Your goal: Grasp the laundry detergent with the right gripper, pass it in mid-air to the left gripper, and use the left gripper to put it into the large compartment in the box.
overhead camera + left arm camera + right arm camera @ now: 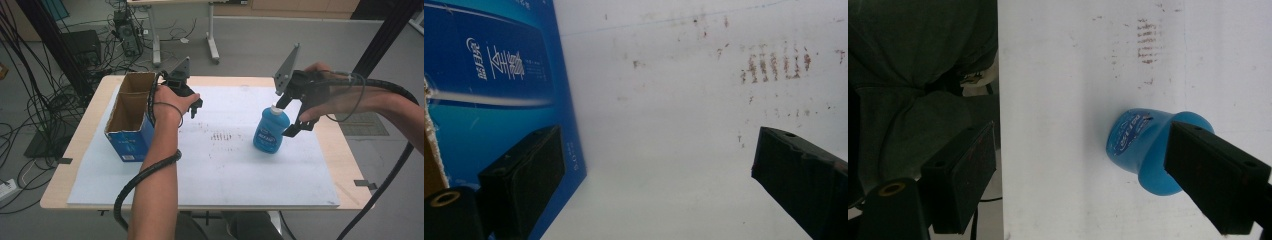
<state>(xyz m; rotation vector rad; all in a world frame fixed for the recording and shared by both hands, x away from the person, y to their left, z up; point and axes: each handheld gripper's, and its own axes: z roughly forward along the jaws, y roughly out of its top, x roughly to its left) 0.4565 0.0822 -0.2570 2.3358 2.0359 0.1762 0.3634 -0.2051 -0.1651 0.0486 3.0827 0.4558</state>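
Jaws on the right gripper (292,117) are standing apart, with nothing pressed between them; it is hanging just above the blue bottle (270,131), and in the right gripper view one black jaw is crossing in front of the bottle's shoulder (1138,142) while the other is off to the side over the board's edge. So the bottle is not yet centred in the gap. To my eye the step in hand is the grasp on that bottle, and doing it well means sliding the gripper sideways until the bottle sits between both pads, then coming down low enough to catch the wide body rather than the narrow white cap, and only then squeezing. A pinch taken now would likely knock the bottle over, since it is standing upright and free on the white board (225,165).

Left gripper (192,102) is also held open and empty, hovering just beside the box (131,117), whose blue wall (499,75) is filling one side of the left gripper view. The box, open at the top, is standing well to the left of the bottle, looking like the likely destination; keeping the left gripper close to its wall could steady it.
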